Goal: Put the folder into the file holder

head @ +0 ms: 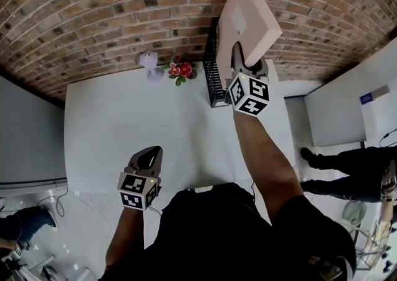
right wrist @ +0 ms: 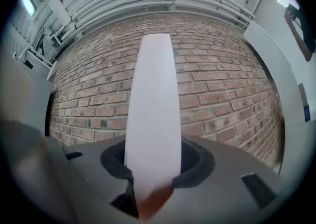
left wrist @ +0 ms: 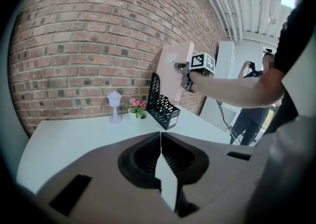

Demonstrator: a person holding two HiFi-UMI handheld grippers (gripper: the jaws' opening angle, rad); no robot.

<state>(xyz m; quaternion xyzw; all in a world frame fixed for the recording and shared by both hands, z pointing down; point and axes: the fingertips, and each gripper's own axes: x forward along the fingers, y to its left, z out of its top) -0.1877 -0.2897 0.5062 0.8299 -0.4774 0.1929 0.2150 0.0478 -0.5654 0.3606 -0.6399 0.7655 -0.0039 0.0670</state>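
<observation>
Since the pale pink flat folder [head: 249,18] looks stiff and light, the right hand-held gripper [head: 244,64] pinches its lower edge; the left hand-held gripper [head: 151,154] is pressed together, empty.

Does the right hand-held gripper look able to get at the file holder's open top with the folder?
Probably yes. The right hand-held gripper holds the pink folder close above the black file holder, whose open top looks empty; the flowers and small lamp stand off to its side.
</observation>
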